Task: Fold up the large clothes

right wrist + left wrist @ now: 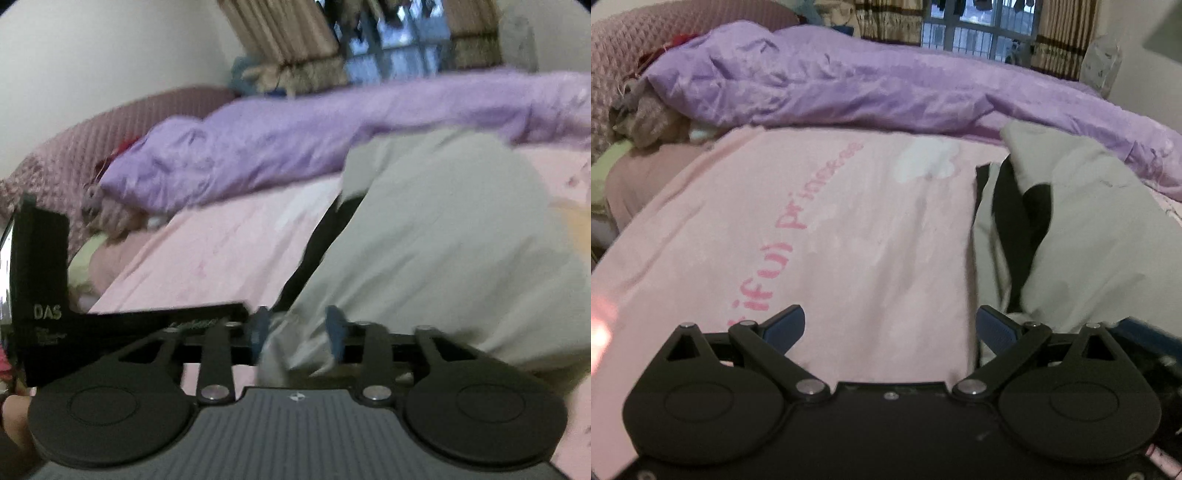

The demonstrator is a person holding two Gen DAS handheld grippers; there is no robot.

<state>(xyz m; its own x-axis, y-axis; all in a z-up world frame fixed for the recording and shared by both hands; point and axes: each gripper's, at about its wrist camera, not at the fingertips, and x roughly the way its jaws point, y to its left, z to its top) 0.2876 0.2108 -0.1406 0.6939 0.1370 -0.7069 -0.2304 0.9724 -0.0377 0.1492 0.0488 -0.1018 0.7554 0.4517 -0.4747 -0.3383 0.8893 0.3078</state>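
A large pale grey garment [1089, 229] with a black lining lies crumpled on the pink bed sheet [831, 240], to the right in the left wrist view. My left gripper [890, 321] is open wide over bare sheet, just left of the garment's edge, with nothing between its blue pads. In the right wrist view the garment [443, 240] fills the right half. My right gripper [297, 328] stands partly open at the garment's near edge. A loose fold of the grey cloth lies between its blue pads [334, 328], which do not pinch it.
A rumpled purple duvet [868, 85] runs across the far side of the bed. A quilted mauve headboard [635, 48] and a heap of small cloths [646, 118] sit at the far left. Behind are curtains and a barred window [975, 33]. The left gripper's black body [40, 288] shows at the left.
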